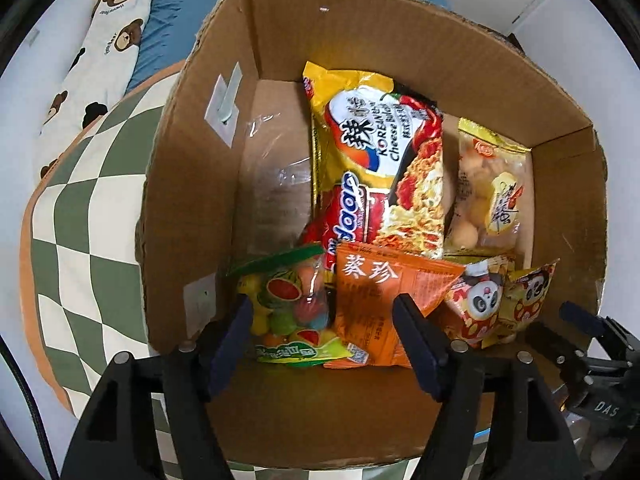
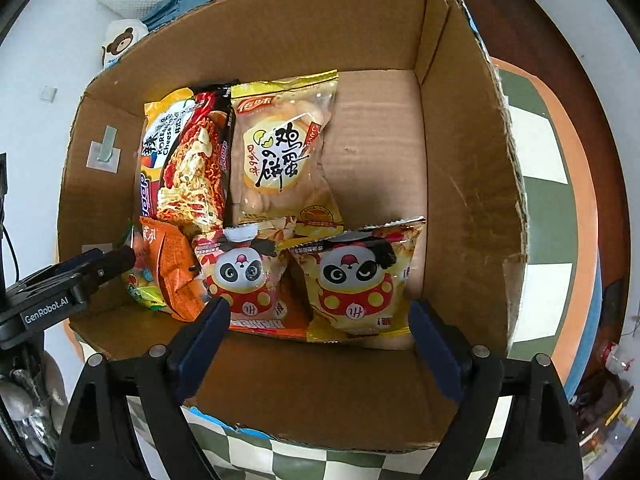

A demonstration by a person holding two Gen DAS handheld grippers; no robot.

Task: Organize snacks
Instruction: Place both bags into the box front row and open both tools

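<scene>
An open cardboard box (image 1: 192,200) (image 2: 460,160) holds the snacks. A cheese noodle pack (image 1: 380,160) (image 2: 188,160) and an egg biscuit bag (image 1: 488,192) (image 2: 284,152) lie at the back. In front lie a fruit candy bag (image 1: 292,308), an orange packet (image 1: 380,300) (image 2: 172,264), a red panda bag (image 2: 244,280) and a yellow panda bag (image 2: 356,280). My left gripper (image 1: 324,332) hangs open over the candy bag and orange packet, its pads off them. My right gripper (image 2: 320,320) stands wide open above the two panda bags, gripping neither.
The box stands on a green and white checkered cushion (image 1: 88,220) (image 2: 544,148). A bear-print pillow (image 1: 108,52) and blue bedding (image 1: 168,20) lie behind it. Tall box walls ring the snacks. A plastic bottle (image 2: 612,356) lies on the floor to the right.
</scene>
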